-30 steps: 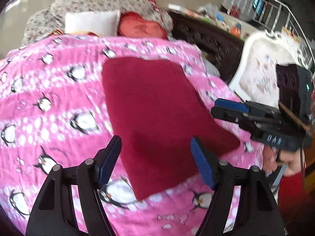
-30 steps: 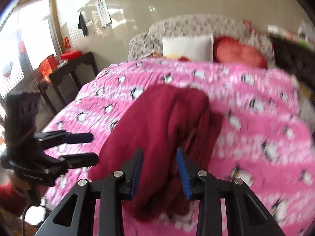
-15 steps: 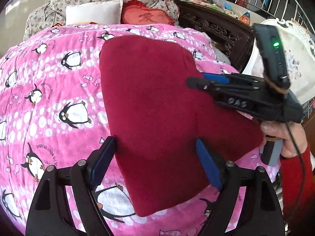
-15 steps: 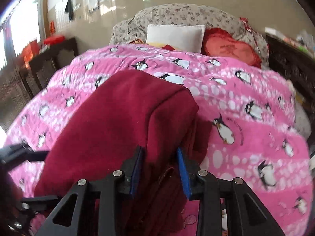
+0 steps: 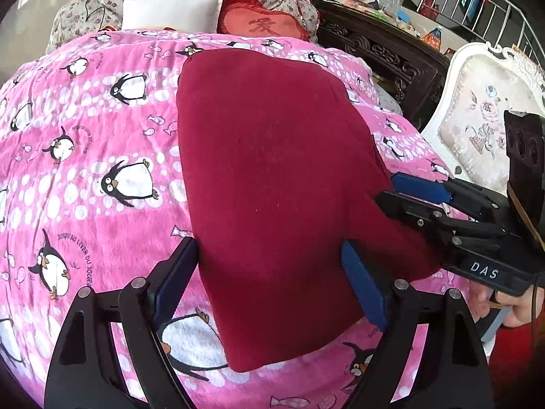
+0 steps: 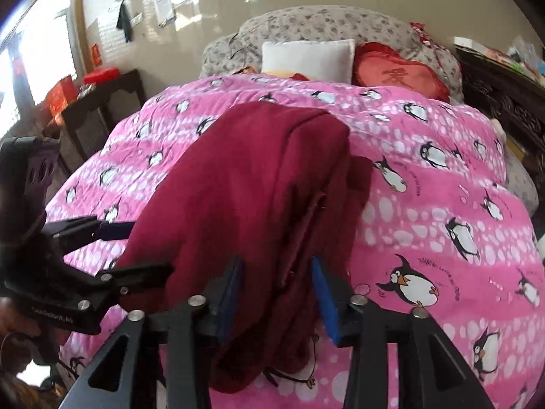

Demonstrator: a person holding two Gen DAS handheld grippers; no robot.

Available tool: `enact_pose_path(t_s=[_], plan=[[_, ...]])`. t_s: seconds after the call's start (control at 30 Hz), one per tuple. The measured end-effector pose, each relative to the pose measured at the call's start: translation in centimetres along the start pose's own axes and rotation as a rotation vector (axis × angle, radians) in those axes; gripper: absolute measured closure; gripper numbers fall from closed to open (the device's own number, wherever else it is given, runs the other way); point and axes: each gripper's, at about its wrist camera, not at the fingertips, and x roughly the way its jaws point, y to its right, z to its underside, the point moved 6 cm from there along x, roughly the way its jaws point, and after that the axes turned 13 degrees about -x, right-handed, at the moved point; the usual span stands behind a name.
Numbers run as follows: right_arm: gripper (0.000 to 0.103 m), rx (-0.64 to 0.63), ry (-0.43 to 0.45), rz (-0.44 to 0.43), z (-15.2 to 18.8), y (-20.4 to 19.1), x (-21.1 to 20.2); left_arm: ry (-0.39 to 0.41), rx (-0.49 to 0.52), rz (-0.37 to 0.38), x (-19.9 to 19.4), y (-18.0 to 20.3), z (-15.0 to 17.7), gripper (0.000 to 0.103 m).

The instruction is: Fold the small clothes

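Observation:
A dark red garment (image 5: 272,177) lies folded on the pink penguin blanket (image 5: 102,143) of a bed. My left gripper (image 5: 269,272) stands open over the garment's near end, one pad just off its left edge and the other above the cloth. In the right wrist view it (image 6: 151,248) reaches in from the left at the garment's (image 6: 245,184) side. My right gripper (image 6: 277,272) has the garment's thick folded edge between its jaws, which are opening; the pads no longer press on the cloth. The left wrist view shows it (image 5: 391,192) at the garment's right edge.
A white pillow (image 5: 170,10), a red heart cushion (image 5: 265,24) and a floral bolster (image 6: 323,30) lie at the bed's head. Dark carved furniture (image 5: 385,54) and a white chair (image 5: 483,119) stand right of the bed. A dark side table (image 6: 98,102) stands left of it.
The right gripper came down with the garment's edge and its jaws have spread apart. The garment now lies flatter on the blanket. The left gripper sank a little and stays wide.

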Motion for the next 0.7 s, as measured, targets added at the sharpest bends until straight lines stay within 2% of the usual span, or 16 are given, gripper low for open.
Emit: enact_pose_path(t_s=[0.07,0.13,0.2,0.23,0.3,0.37,0.47,0.63,0.67,0.7], plan=[[0.051,0.043,0.022,-0.024,-0.3,0.6,-0.5,-0.016,-0.01,0.011,-0.5,-0.1,-0.2,0.018],[0.039,0.108,0.072,-0.044,-0.8,1.7,-1.2,-0.004,-0.045,0.054,-1.6,-0.6,-1.1,0.018],[0.02,0.164,0.101,-0.034,-1.2,3.0,-1.3,0.033,-0.088,0.075,-2.6,-1.5,-2.5,0.016],[0.019,0.192,0.114,-0.034,-1.3,3.7,-1.1,0.043,-0.105,0.083,-2.8,-1.9,-3.1,0.014],[0.019,0.253,0.114,-0.055,-1.5,4.9,-0.3,0.036,-0.149,0.114,-2.2,-2.7,-4.4,0.007],[0.019,0.3,0.102,-0.107,-1.7,5.9,1.0,0.005,-0.179,0.151,-1.0,-3.2,-5.3,0.007],[0.019,0.33,0.079,-0.218,-2.1,6.2,3.3,-0.053,-0.259,0.165,1.6,-4.2,-6.2,0.007],[0.018,0.372,0.037,-0.291,-2.3,6.1,6.4,-0.142,-0.316,0.207,5.3,-4.3,-6.0,0.007],[0.02,0.383,0.025,-0.315,-2.2,5.9,7.0,-0.135,-0.319,0.216,5.5,-4.2,-6.1,0.007],[0.032,0.393,0.025,-0.366,-2.2,5.4,7.6,-0.12,-0.316,0.224,5.5,-4.1,-6.2,0.007]])
